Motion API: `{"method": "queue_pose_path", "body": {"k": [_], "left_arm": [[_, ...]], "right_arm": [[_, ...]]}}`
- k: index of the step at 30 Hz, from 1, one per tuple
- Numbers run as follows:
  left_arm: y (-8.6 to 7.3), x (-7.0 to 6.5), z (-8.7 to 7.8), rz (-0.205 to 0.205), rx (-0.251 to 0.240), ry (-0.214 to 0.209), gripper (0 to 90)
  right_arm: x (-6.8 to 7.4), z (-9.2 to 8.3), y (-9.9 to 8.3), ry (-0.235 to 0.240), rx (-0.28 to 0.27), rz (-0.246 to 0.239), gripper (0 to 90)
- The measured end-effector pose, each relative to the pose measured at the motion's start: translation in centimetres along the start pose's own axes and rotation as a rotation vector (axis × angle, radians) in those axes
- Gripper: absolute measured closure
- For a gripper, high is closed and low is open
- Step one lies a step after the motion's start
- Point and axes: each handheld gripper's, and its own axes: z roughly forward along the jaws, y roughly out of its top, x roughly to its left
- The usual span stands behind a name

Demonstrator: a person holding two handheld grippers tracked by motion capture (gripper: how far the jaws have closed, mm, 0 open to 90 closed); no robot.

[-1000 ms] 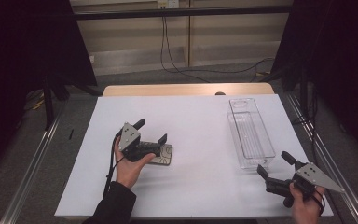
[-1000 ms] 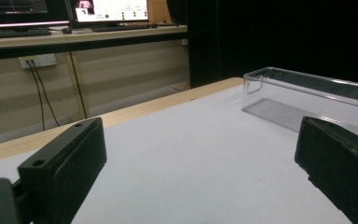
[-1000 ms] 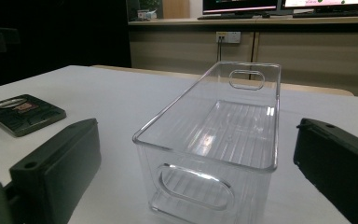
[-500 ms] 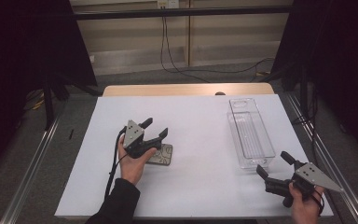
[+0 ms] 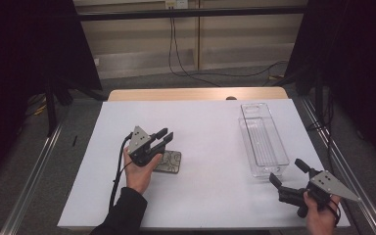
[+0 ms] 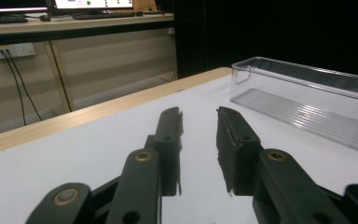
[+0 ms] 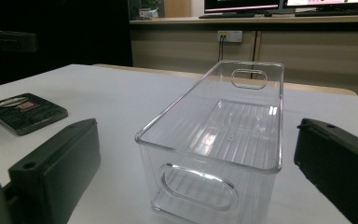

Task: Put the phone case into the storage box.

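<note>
The left gripper (image 5: 162,137) was held a little above the white table top (image 5: 210,127), its two black jaws drawn near each other with a narrow gap left between them and nothing clamped there; the jaws had just been closing. In the left gripper view the same jaws (image 6: 199,144) were seen pointing over bare table, the pads apart and empty. Just beside and below that gripper, at the left hand (image 5: 139,174), a small flat dark rectangular card with a printed pattern (image 5: 169,161) lay on the table, untouched by the jaws.

The right gripper (image 5: 288,172) was held low near the table's near right corner, its jaws spread wide and empty. A clear rectangular plastic bin with cut-out handles (image 5: 262,139) stood upright on the right part of the table, its near end just ahead of those jaws and seen between them in the right gripper view (image 7: 219,140), not touched. The card (image 7: 25,112) was seen well apart from the bin.
</note>
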Motion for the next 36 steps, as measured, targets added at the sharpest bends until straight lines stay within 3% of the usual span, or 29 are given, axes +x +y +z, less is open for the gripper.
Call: {"method": "queue_pose_path", "body": {"k": [7,9,13,16,21,22,23,24,25,26,29,30,34,35,36], "left_arm": [[-0.1,0.1,0.1,-0.033,0.060,-0.034,84.7],[-0.1,0.3,0.0,-0.057,0.091,-0.017,89.9],[0.0,0.6,-0.1,-0.074,0.122,-0.034,90.0],[0.4,0.6,0.0,-0.109,0.171,-0.075,90.0],[1.1,0.5,0.2,-0.116,0.221,-0.083,90.0],[1.2,0.6,0.5,-0.110,0.255,-0.078,90.0],[1.2,0.6,0.5,-0.110,0.255,-0.078,90.0],[1.2,0.8,1.3,-0.120,0.319,-0.093,90.0],[1.2,0.8,1.3,-0.120,0.319,-0.093,90.0],[1.0,1.0,2.1,-0.104,0.392,-0.090,89.2],[0.9,1.4,2.7,-0.137,0.427,-0.089,89.9],[0.9,1.6,3.1,-0.129,0.458,-0.078,90.0],[1.0,1.7,3.7,-0.150,0.482,-0.077,90.0],[1.0,1.8,4.2,-0.149,0.522,-0.077,90.0],[1.0,1.8,4.2,-0.149,0.522,-0.077,90.0]], "right_arm": [[0.0,0.0,0.0,0.001,0.001,0.002,0.0],[0.0,0.0,0.0,0.000,0.001,0.001,0.0],[0.0,0.0,0.0,-0.001,0.002,-0.001,0.0],[-0.1,-0.1,0.0,-0.012,0.000,0.004,0.0],[0.0,0.0,0.0,-0.007,0.002,0.004,0.0],[0.0,0.0,0.0,-0.006,0.001,0.005,0.0],[0.0,0.0,0.0,-0.006,0.001,0.005,0.0],[0.0,0.0,0.0,-0.005,0.000,0.007,0.0],[-0.1,0.0,0.0,-0.007,0.001,0.007,0.0],[-0.1,0.0,0.0,-0.005,0.002,0.005,0.0],[-0.1,0.0,0.0,-0.007,0.000,0.008,0.0],[-0.1,0.0,0.0,-0.007,0.000,0.008,0.0],[-0.1,0.0,0.0,-0.004,0.002,0.006,0.0],[-0.1,0.0,0.0,-0.003,0.002,0.007,0.0],[-0.1,0.0,0.0,-0.003,0.002,0.007,0.0]]}}
